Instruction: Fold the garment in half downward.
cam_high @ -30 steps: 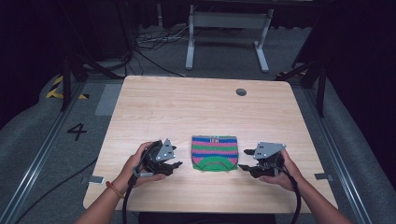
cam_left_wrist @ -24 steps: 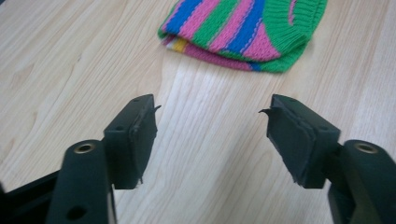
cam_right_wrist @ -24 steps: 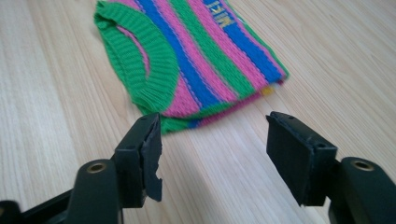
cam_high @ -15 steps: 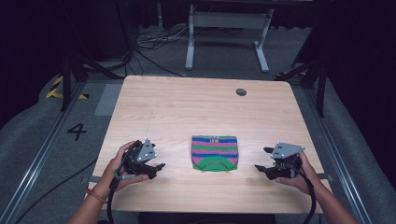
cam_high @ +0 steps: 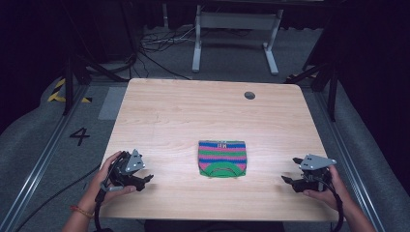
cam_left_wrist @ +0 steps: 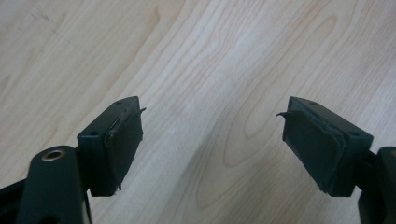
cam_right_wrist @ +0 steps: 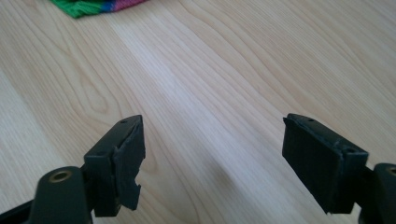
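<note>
In the high view the folded cloth (cam_high: 221,158) lies flat near the table's (cam_high: 193,111) front middle, green band toward the person. The left gripper (cam_high: 143,178) sits well to its left and the right gripper (cam_high: 289,179) well to its right, both low over the wood near the front edge and apart from the cloth. The fold looks finished, so the step is likely parking the tools: keep them low, level and clear of the cloth so nothing drags it.

In the left gripper view the jaws stand wide, having just been opening, with bare wood between them.

In the right gripper view the jaws are likewise wide and just opened, nothing between them; a corner of the cloth (cam_right_wrist: 100,6) shows far off at the top.
</note>
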Motion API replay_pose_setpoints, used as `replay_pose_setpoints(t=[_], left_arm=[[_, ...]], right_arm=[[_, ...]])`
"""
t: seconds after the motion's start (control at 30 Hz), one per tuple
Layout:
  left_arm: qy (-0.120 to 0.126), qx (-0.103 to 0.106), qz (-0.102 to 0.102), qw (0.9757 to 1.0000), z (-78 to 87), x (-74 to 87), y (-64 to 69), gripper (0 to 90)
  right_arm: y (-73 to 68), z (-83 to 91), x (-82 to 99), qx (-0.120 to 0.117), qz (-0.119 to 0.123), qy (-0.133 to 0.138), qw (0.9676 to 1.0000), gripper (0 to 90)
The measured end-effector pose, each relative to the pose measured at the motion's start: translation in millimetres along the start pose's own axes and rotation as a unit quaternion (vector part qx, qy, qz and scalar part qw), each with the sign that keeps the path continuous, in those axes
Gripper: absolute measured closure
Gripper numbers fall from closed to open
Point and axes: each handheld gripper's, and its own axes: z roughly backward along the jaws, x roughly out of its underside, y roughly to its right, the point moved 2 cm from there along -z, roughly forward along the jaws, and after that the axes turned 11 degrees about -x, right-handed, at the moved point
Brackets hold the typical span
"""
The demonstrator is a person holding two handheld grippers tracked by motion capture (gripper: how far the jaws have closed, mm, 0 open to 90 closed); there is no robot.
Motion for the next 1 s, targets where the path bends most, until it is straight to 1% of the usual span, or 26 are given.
replay_pose_setpoints(t=[0.07,0.17,0.2,0.23,0.27,0.33,0.4,0.43,0.47,0.53,0.6,0.63,0.67,0.7,0.73,0.8,1.0], left_arm=[[0.0,0.003,0.004,1.0,1.2,4.3,0.9,20.2],[0.001,0.008,0.014,0.9999,1.3,11.6,-0.2,19.5],[0.001,0.008,0.014,0.9999,1.3,11.6,-0.2,19.2],[-0.003,0.011,0.019,0.9998,0.9,14.8,-1.1,19.1],[-0.004,0.018,0.026,0.9995,0.6,19.2,-1.3,19.0],[-0.004,0.025,0.035,0.9991,-0.2,24.9,-1.1,18.7],[-0.006,0.032,0.04,0.9987,-1.4,29.2,-1.6,18.6],[-0.006,0.032,0.04,0.9987,-1.4,29.2,-1.6,18.5],[-0.006,0.036,0.049,0.9981,-3.0,34.7,-2.3,18.6],[-0.002,0.04,0.062,0.9973,-2.4,38.3,-3.6,18.2],[0.004,0.044,0.078,0.996,-2.6,42.6,-4.6,17.8],[0.01,0.052,0.096,0.994,-4.5,45.3,-4.4,17.2],[0.014,0.054,0.105,0.9929,-5.6,46.9,-4.7,16.0],[0.019,0.056,0.116,0.9915,-6.6,48.9,-4.4,15.1],[0.03,0.053,0.125,0.9902,-7.3,50.6,-2.4,14.0],[0.03,0.051,0.129,0.9899,-7.0,50.9,-1.7,13.7],[0.029,0.048,0.132,0.9897,-7.1,51.0,-1.4,12.9]], right_arm=[[1.7,4.1,8.5,0.0,-0.014,0.006,0.9999,21.9],[3.7,8.5,22.2,0.001,-0.026,0.007,0.9996,20.8],[3.7,8.5,22.2,0.001,-0.026,0.007,0.9996,20.8],[5.2,11.2,31.5,0.004,-0.037,0.006,0.9993,20.4],[5.8,12.4,35.3,0.007,-0.043,0.006,0.9991,20.0],[7.1,14.7,41.7,0.009,-0.05,0.011,0.9987,19.4],[8.8,16.5,49.2,0.008,-0.069,0.017,0.9975,19.2],[9.3,16.8,51.5,0.006,-0.072,0.021,0.9972,19.1],[8.9,17.1,55.1,-0.001,-0.08,0.024,0.9965,19.5],[7.7,16.3,60.4,-0.012,-0.084,0.026,0.9961,19.3],[7.7,15.9,63.7,-0.02,-0.096,0.039,0.9944,19.1],[8.1,15.5,65.6,-0.022,-0.103,0.046,0.9934,18.3],[9.1,14.8,67.3,-0.026,-0.113,0.053,0.9919,17.9],[9.4,15.0,67.4,-0.024,-0.116,0.053,0.9916,17.6],[9.5,14.9,67.5,-0.023,-0.117,0.052,0.9915,16.8],[9.4,14.6,67.5,-0.022,-0.116,0.051,0.9917,16.6],[9.3,14.5,67.5,-0.021,-0.117,0.051,0.9916,16.5]])
